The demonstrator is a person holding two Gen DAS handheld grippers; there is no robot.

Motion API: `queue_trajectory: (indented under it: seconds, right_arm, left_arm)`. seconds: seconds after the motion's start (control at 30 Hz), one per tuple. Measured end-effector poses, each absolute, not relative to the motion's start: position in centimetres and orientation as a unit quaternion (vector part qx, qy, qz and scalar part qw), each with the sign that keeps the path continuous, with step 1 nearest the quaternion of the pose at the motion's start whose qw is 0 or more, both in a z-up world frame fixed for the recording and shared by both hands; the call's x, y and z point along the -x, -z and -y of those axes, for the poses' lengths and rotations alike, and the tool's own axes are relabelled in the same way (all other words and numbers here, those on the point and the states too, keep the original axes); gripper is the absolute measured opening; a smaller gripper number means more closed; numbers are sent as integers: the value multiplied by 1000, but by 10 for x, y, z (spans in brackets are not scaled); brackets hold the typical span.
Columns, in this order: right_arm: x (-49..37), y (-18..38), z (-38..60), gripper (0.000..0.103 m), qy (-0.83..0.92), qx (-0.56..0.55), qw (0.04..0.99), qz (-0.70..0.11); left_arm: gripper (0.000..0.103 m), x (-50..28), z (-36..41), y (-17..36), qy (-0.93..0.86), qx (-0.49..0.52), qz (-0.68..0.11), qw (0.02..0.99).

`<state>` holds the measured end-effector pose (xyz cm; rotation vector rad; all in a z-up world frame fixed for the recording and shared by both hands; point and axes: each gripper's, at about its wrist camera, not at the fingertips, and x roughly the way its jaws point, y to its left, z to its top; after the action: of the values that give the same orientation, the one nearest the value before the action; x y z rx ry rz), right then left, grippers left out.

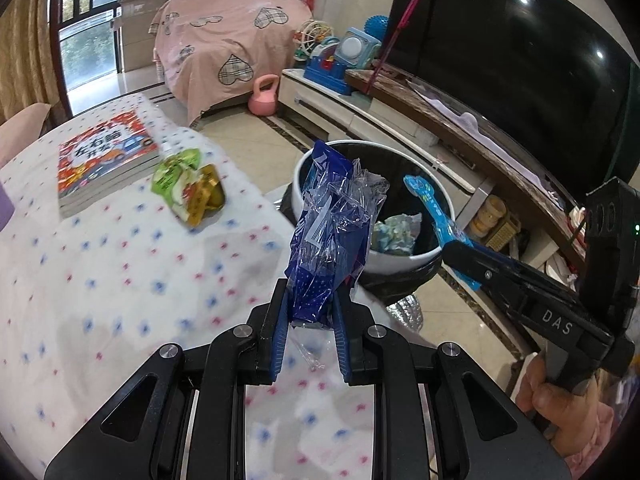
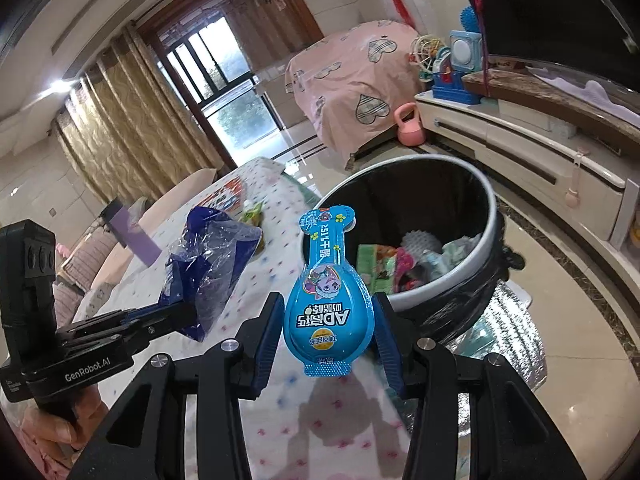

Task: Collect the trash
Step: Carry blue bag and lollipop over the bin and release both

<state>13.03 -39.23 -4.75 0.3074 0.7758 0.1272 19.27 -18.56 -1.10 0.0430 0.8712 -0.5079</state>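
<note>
My left gripper (image 1: pixel 310 300) is shut on a crumpled dark blue plastic wrapper (image 1: pixel 332 236) and holds it above the table edge, just left of the trash bin (image 1: pixel 404 262). My right gripper (image 2: pixel 328 312) is shut on a light blue bulb-shaped snack packet (image 2: pixel 328 296), held near the bin (image 2: pixel 486 264). In the left wrist view the packet (image 1: pixel 434 210) hangs over the bin's opening, held by the right gripper (image 1: pixel 454 250). The bin has a black liner and several pieces of trash inside. In the right wrist view the blue wrapper (image 2: pixel 212 264) sits in the left gripper (image 2: pixel 172 312).
A green and yellow snack wrapper (image 1: pixel 188 186) and a colourful book (image 1: pixel 104 156) lie on the table's dotted white cloth (image 1: pixel 120 280). A TV stand (image 1: pixel 400 120) with a TV (image 1: pixel 520 72) and toys stands behind the bin. A pink kettlebell (image 1: pixel 264 96) sits on the floor.
</note>
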Motion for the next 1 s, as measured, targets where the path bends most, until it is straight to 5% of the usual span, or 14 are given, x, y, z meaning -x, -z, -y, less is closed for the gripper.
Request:
queue_trajectory:
  seconds: [1.0]
  right_arm:
    - [-183, 41, 439, 46, -22, -149, 912, -382]
  left_arm:
    - [19, -258, 260, 13, 256, -57, -436, 861]
